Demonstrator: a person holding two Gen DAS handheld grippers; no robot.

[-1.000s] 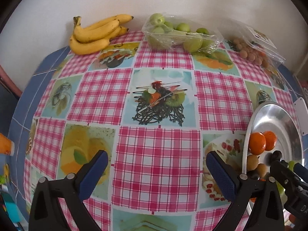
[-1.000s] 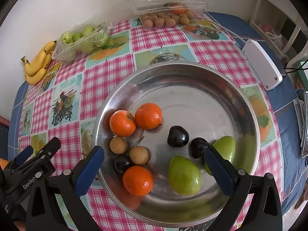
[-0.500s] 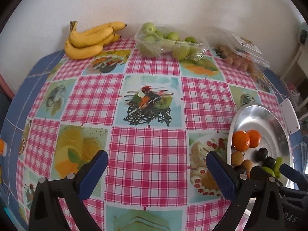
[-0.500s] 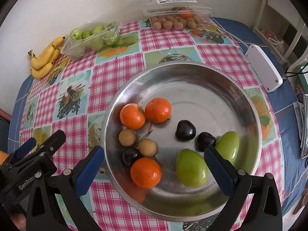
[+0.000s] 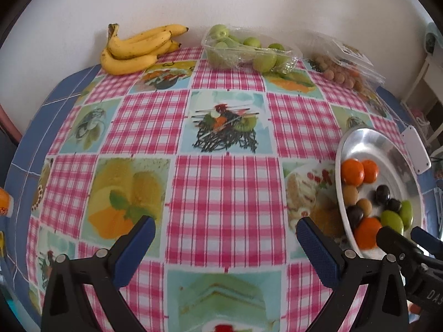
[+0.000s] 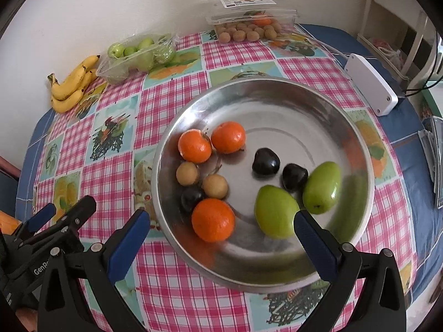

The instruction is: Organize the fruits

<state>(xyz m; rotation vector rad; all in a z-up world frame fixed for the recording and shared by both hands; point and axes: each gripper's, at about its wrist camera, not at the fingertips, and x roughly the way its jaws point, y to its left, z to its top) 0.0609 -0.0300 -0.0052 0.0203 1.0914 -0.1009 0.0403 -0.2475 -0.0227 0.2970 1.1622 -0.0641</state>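
A steel plate (image 6: 290,102) (image 5: 365,144) holds three oranges (image 6: 213,219), two green fruits (image 6: 275,215), three dark plums (image 6: 265,161) and two small brown fruits (image 6: 214,186). Along the wall lie a banana bunch (image 5: 135,49) (image 6: 72,84), a clear tray of green fruits (image 5: 246,51) (image 6: 138,56) and a clear box of small brown fruits (image 5: 343,69) (image 6: 249,25). My left gripper (image 5: 225,238) hovers open over the checked tablecloth, left of the plate. My right gripper (image 6: 221,231) hangs open over the plate's near rim, empty.
A white power adapter (image 6: 371,88) with its cable lies right of the plate. A white chair (image 6: 398,27) stands beyond the table's right edge. Bare checked cloth (image 5: 221,193) spreads between the plate and the bananas. Something orange (image 5: 4,202) peeks in at the table's left edge.
Both grippers have pulled back and risen slightly; the plate and the far fruits sit further off in both views. Both stay open and nothing has been picked up.
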